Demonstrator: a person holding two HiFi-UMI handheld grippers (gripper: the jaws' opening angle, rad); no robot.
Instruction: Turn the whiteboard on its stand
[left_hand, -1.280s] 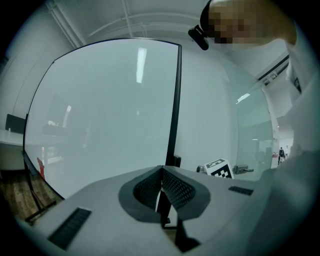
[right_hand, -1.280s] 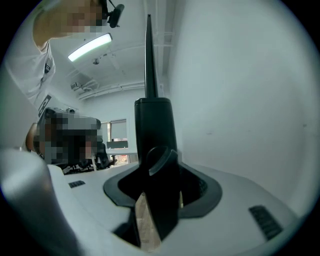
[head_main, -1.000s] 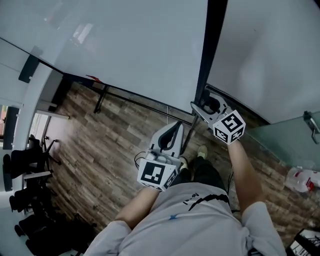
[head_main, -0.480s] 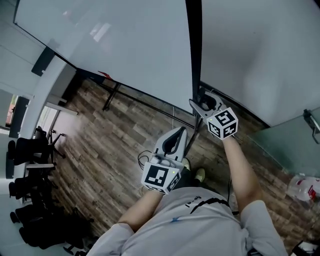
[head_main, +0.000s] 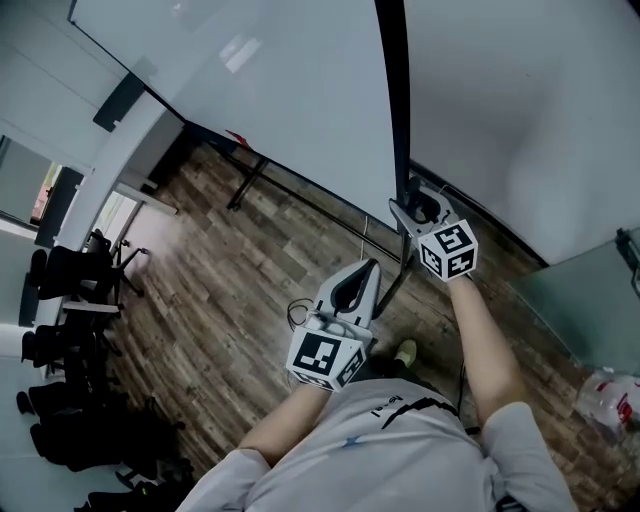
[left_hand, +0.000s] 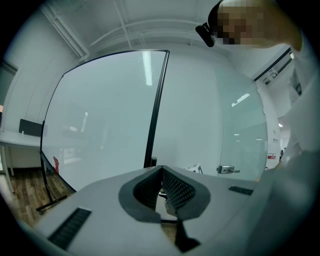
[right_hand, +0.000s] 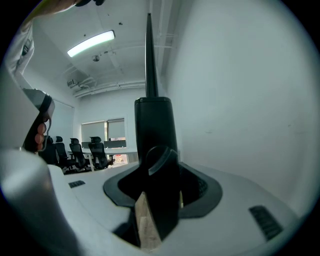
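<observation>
Right gripper view, starting at the ribbed dark pads (right_hand: 198, 188): pressed in on either side of a black plastic locking knob (right_hand: 161, 200), with the knob filling the gap between them. Put the right gripper (right_hand: 159, 172) in a firm grasp on that knob, jaws standing wide only because of the knob's bulk. Judged a sensible hold, the knob being mounted on the black upright post (right_hand: 154, 120) of the stand, so likely needing slackening or steadying before any turning of the board.

Showed, in the left gripper view, the left gripper (left_hand: 161, 169) clenched on nothing, tips meeting, air alone in the hollow behind them. Hung near the body in the head view, apart from the post. Probably kept free to push the panel once loosened.

Found the large white glossy whiteboard (head_main: 280, 90) upright on its stand straight ahead, its black side frame (head_main: 393, 80) running down to the right gripper, its face spread to the left of that frame. Rested on thin black stand legs (head_main: 243, 182) over brown wood-pattern flooring (head_main: 230, 290). Not yet turned, by the look of it.

For containers, spotted just one: a translucent plastic bottle with a red label (head_main: 608, 393) on the floor at far right, well apart from both grippers. Too small and blurred to tell the contents. Noted black office chairs (head_main: 70, 280) far left, well apart from the stand.
</observation>
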